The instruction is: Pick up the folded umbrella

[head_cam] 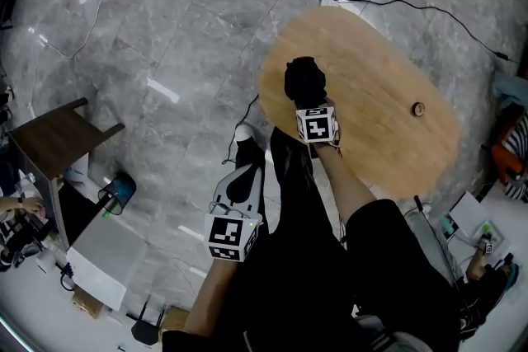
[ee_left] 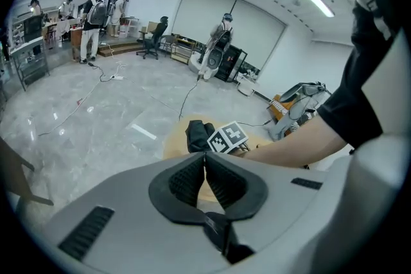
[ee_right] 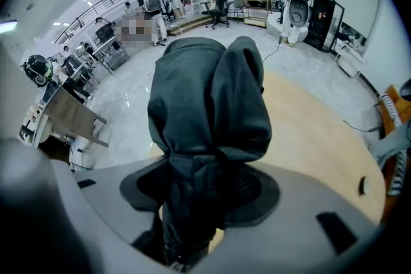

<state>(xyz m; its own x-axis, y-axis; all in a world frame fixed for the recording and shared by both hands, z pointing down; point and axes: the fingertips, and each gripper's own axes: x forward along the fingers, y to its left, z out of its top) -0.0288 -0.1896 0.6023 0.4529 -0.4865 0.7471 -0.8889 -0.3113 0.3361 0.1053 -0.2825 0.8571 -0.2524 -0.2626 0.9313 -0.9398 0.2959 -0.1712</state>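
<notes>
I'm looking down on a grey marble floor (head_cam: 165,29) strung with cables (head_cam: 388,6). On it stands the oval wooden table (head_cam: 371,136), with a small round object (head_cam: 418,108) on its far right side. My right gripper (head_cam: 309,105) is clamped on the black folded umbrella (ee_right: 209,119) over the table's left end, and the bundled fabric blocks most of that gripper's view. My left gripper (ee_left: 205,156) hangs off the table beside a dark trouser leg (head_cam: 289,177), its jaws closed on nothing.
</notes>
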